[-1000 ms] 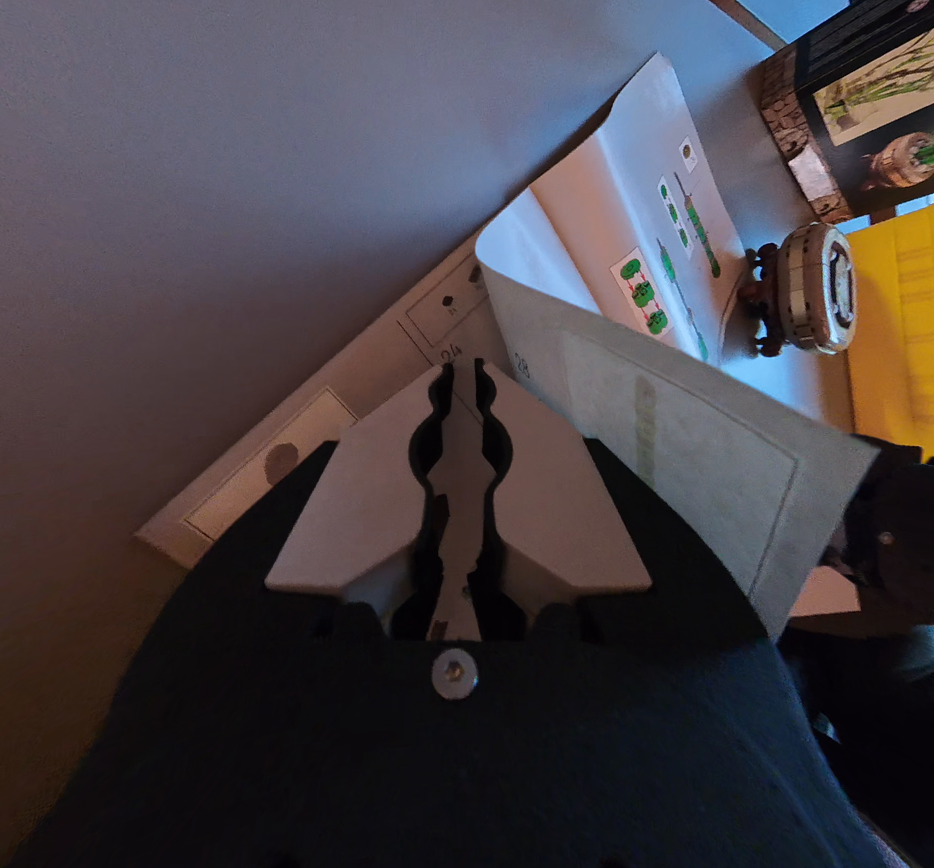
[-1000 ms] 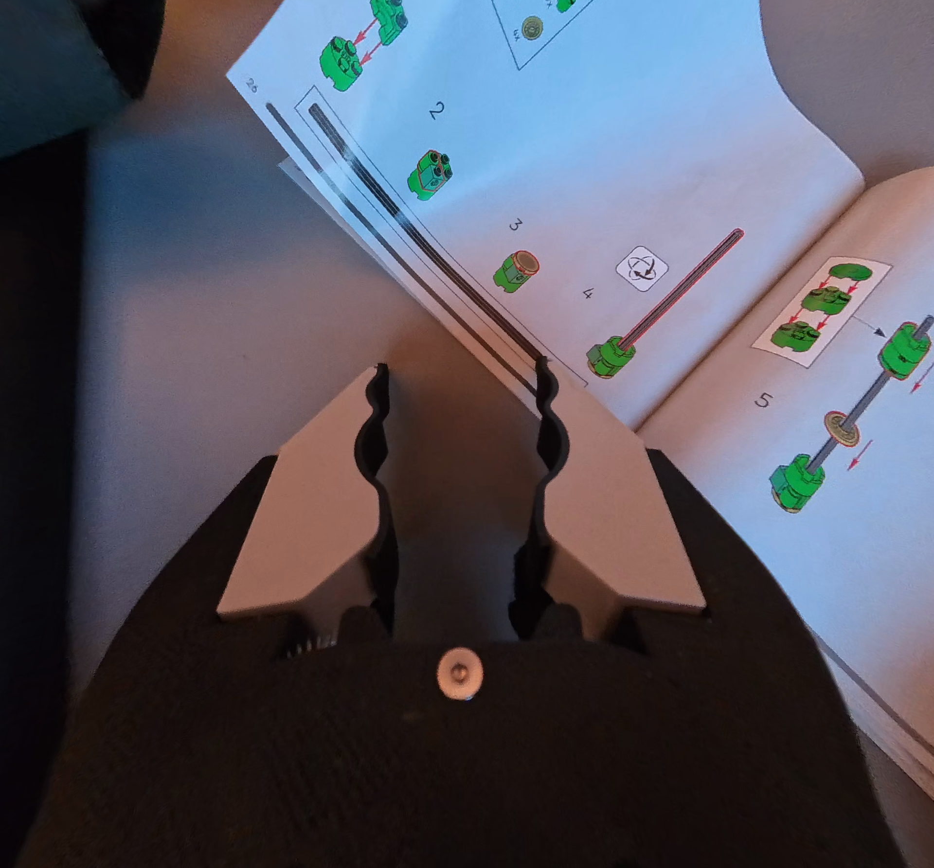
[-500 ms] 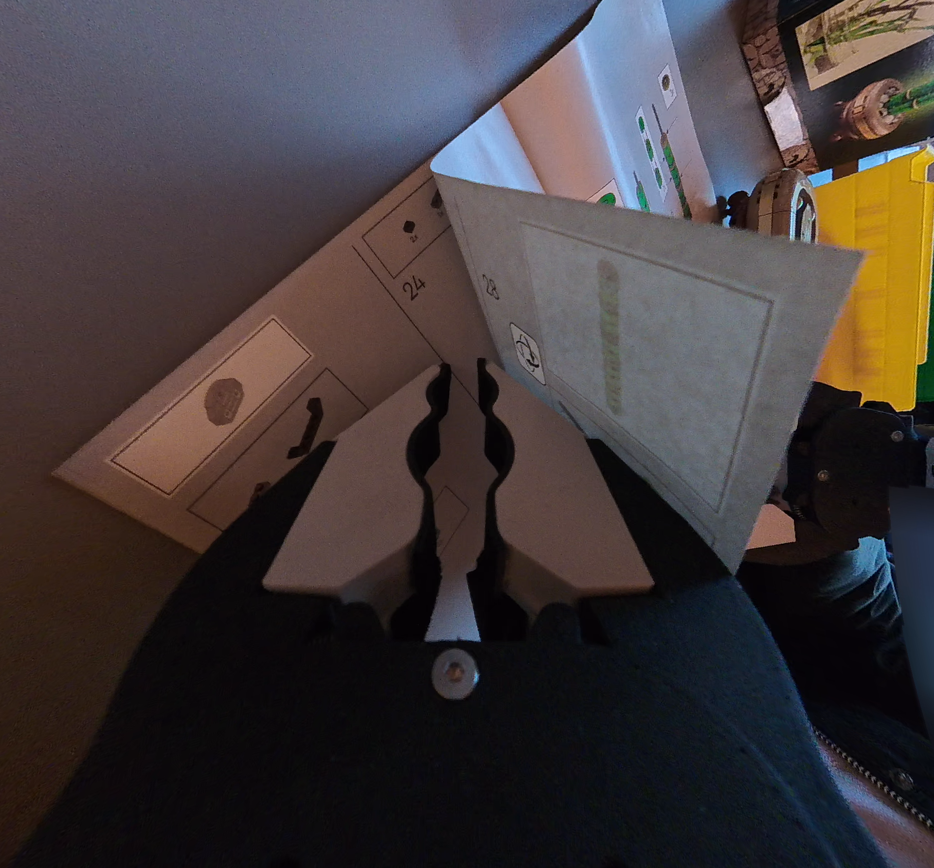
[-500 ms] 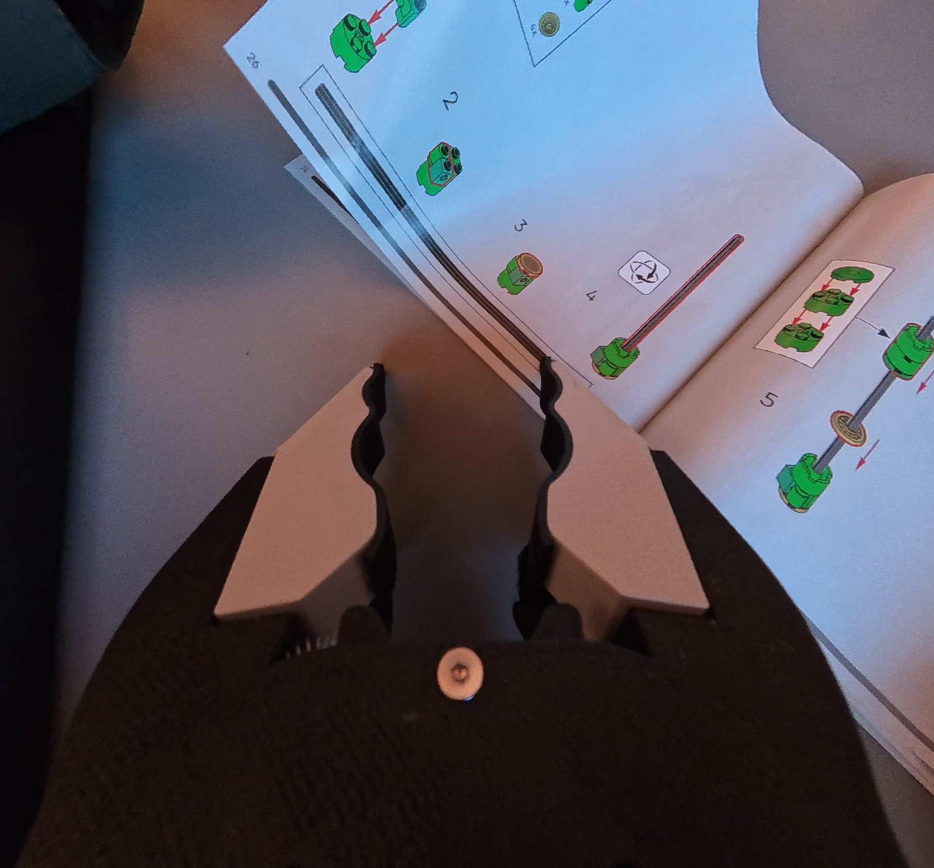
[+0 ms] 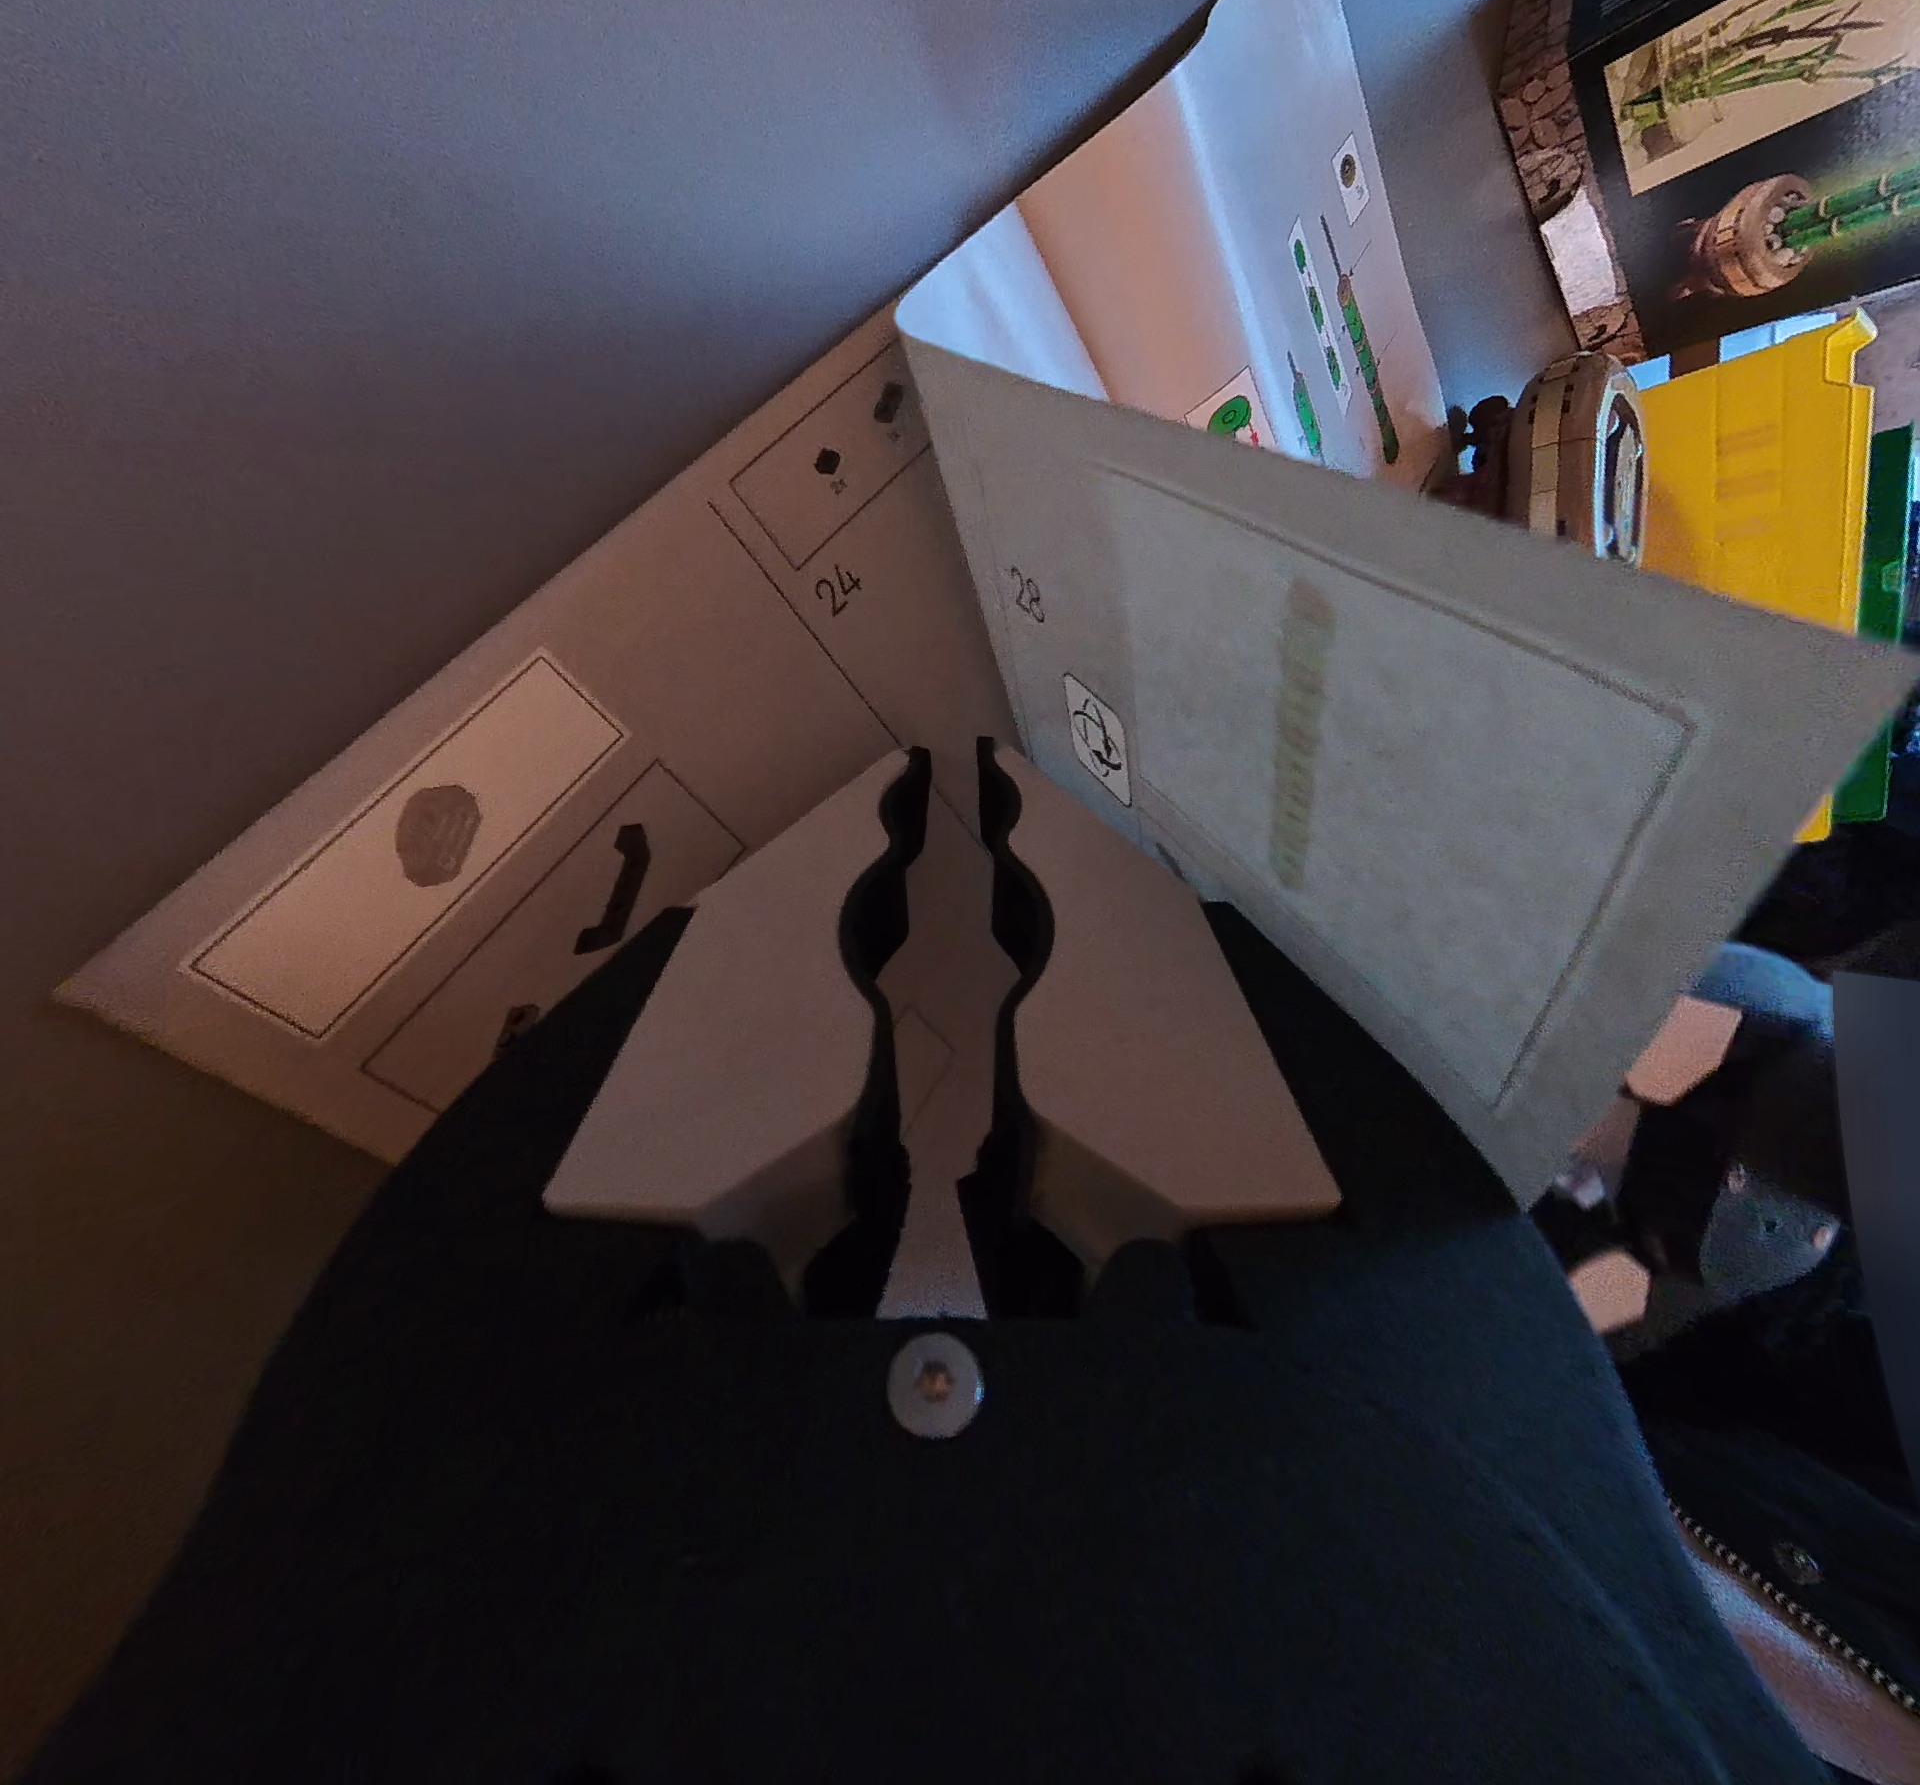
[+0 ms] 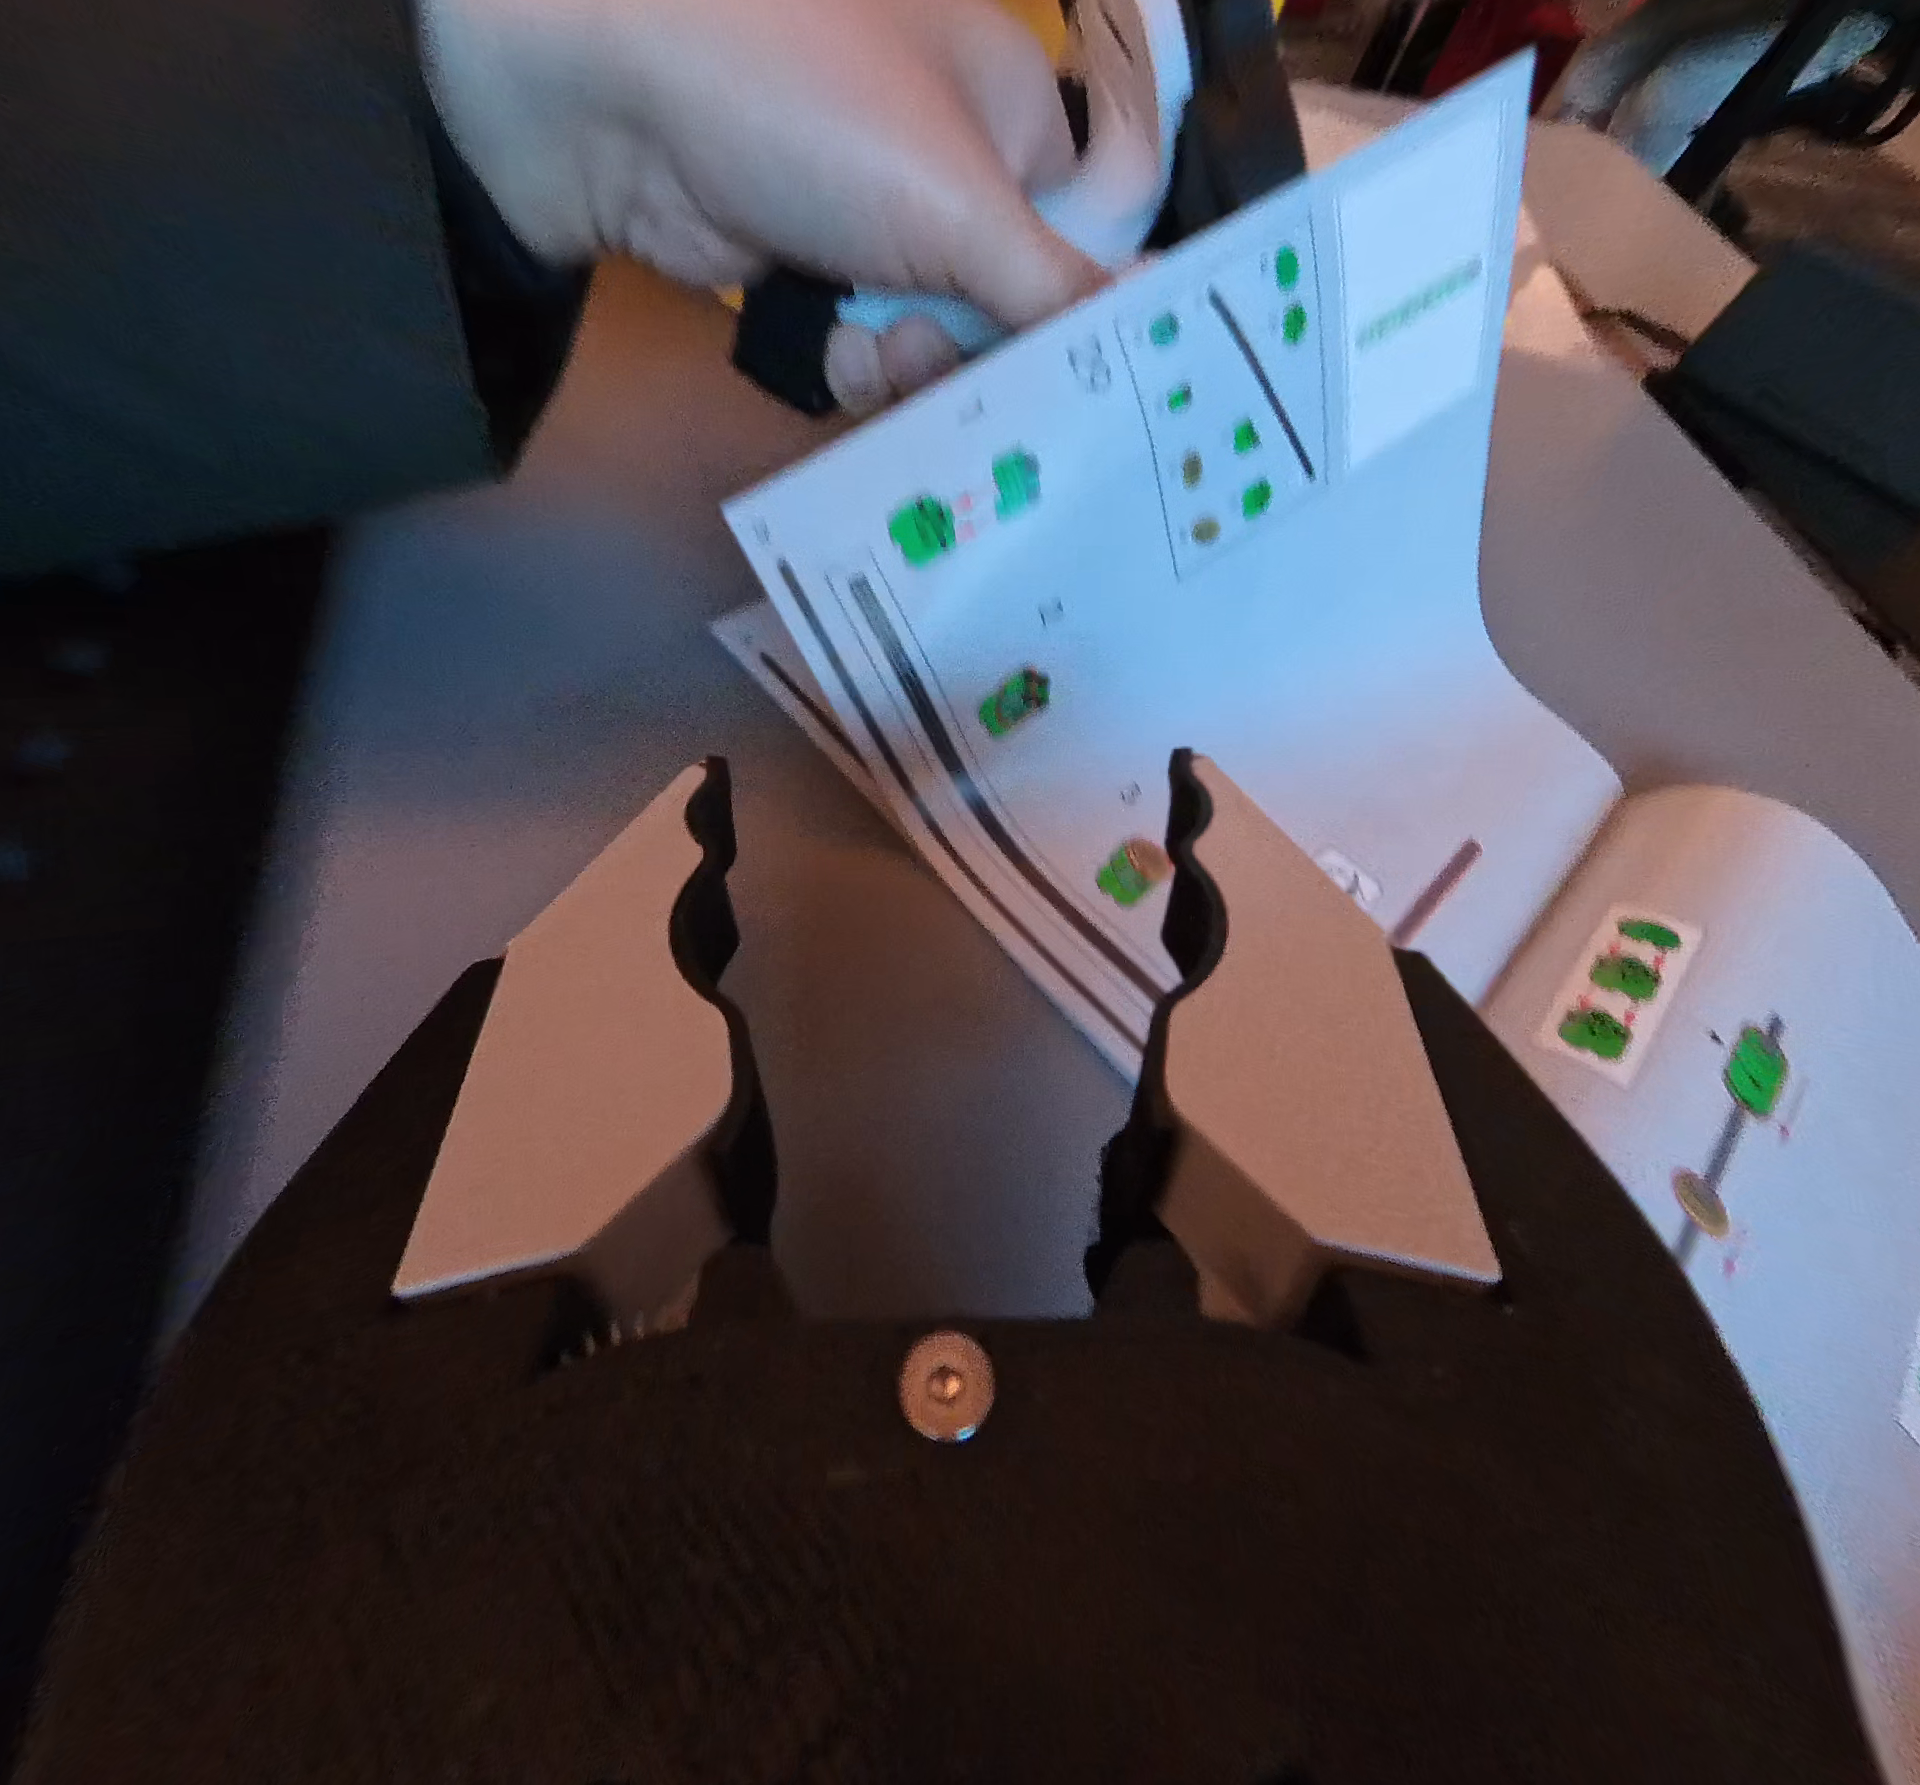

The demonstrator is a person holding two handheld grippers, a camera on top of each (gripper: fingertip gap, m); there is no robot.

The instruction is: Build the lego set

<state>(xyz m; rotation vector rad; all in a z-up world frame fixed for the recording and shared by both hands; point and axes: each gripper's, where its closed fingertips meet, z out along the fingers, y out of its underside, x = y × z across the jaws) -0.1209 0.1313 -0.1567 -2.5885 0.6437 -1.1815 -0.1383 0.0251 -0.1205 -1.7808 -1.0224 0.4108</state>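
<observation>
Instruction booklet lies open on the counter, one page standing up mid-turn. My left hand-held gripper is nearly clenched, nothing visibly between the jaws, over the flat left-hand page. My right hand-held gripper is released, its right finger on the booklet's lower edge. Partly built model sits beyond the booklet, beside the yellow bin. Risk: the unpinned page flops back or creases; a nudge shifts the booklet.

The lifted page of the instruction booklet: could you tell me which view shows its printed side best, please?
The right wrist view: there the lifted page faces the camera, with its green brick diagrams visible, though blurred. The left wrist view shows only its grey back, with faint print showing through.
</observation>
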